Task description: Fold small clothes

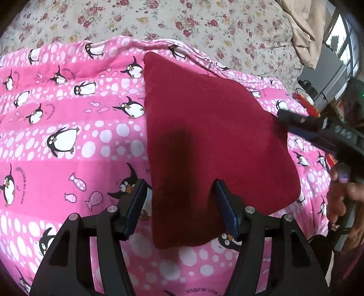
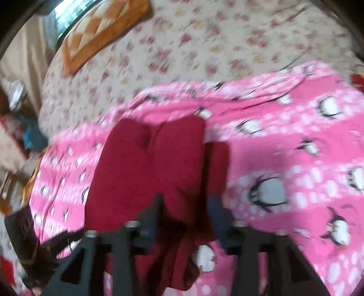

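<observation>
A: What does the work surface look like?

B: A pink quilted blanket printed with penguins and white dots (image 1: 75, 141) is spread over a cream bedsheet with red flowers (image 1: 204, 20). At the far right of the left wrist view a beige cloth (image 1: 304, 34) hangs beside a window. In the right wrist view, which is blurred, an orange and cream patchwork cushion (image 2: 100, 29) lies at the far left of the bed.

A: And the garment?

B: A dark red fleece garment (image 1: 211, 141) lies flat on the blanket, folded to a rough wedge. Its long axis runs near to far, with one corner pointing far-left and a wider edge toward the right.

A: The tools?

B: The left gripper (image 1: 179, 207) hovers over the garment's near end, its blue-padded fingers (image 1: 136, 205) spread apart with nothing between them. The right gripper (image 1: 293, 118) touches the garment's right edge. In its own view the right gripper (image 2: 186, 214) shows fingers apart, red cloth (image 2: 145, 173) lying between them; a grip cannot be confirmed through the blur.
</observation>
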Tool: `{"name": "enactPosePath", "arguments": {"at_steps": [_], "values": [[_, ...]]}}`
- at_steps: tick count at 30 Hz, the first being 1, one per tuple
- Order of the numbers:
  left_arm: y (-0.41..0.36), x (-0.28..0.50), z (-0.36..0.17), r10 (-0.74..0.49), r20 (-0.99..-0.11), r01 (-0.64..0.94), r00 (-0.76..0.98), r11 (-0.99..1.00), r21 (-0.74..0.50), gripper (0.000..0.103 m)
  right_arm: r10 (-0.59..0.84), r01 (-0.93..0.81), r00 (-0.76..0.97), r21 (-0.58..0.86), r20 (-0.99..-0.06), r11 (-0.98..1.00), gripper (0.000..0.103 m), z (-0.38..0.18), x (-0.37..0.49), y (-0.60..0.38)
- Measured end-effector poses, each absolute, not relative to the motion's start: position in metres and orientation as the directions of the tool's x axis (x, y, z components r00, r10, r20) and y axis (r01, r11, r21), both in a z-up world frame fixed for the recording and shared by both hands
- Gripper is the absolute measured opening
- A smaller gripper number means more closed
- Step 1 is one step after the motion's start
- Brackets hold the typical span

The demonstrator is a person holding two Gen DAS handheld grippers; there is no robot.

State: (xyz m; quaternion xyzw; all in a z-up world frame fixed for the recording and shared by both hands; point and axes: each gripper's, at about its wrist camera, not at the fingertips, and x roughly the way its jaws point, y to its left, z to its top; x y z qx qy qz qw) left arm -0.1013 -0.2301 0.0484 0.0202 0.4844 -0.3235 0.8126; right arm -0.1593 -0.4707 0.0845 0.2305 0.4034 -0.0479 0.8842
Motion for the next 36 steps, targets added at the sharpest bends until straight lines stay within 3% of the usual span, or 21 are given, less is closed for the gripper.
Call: {"name": "enactPosePath", "arguments": {"at_steps": [6, 13, 16, 26, 30, 32, 36], "values": [[-0.235, -0.103, 0.047, -0.499, -0.802, 0.555, 0.327, 0.789, -0.265, 0.062, 0.104, 0.17, 0.708, 0.312, -0.698, 0.935, 0.049, 0.105, -0.138, -0.44], [-0.236, -0.098, 0.043, -0.506, -0.804, 0.546, 0.312, 0.788, -0.285, 0.067, 0.034, 0.229, 0.594, 0.209, -0.804, 0.951, 0.043, 0.061, -0.086, -0.439], [-0.237, -0.098, 0.042, -0.504, -0.804, 0.548, 0.316, 0.788, -0.279, 0.068, 0.083, 0.261, 0.591, 0.288, -0.802, 0.921, 0.045, 0.04, -0.081, -0.455], [-0.235, -0.1, 0.043, -0.498, -0.806, 0.541, 0.319, 0.794, -0.276, 0.068, 0.085, 0.194, 0.657, 0.276, -0.749, 0.941, 0.046, 0.085, -0.13, -0.442], [-0.237, -0.1, 0.042, -0.493, -0.809, 0.534, 0.319, 0.799, -0.277, 0.069, 0.079, 0.179, 0.638, 0.248, -0.766, 0.952, 0.047, 0.075, -0.146, -0.433], [-0.236, -0.099, 0.041, -0.496, -0.814, 0.525, 0.302, 0.799, -0.292, 0.069, 0.069, 0.193, 0.585, 0.221, -0.808, 0.956, 0.047, 0.053, -0.14, -0.433], [-0.222, -0.091, 0.051, -0.581, -0.778, 0.514, 0.241, 0.756, -0.405, 0.069, 0.138, 0.203, 0.603, 0.319, -0.786, 0.926, 0.051, 0.05, -0.144, -0.447]]}}
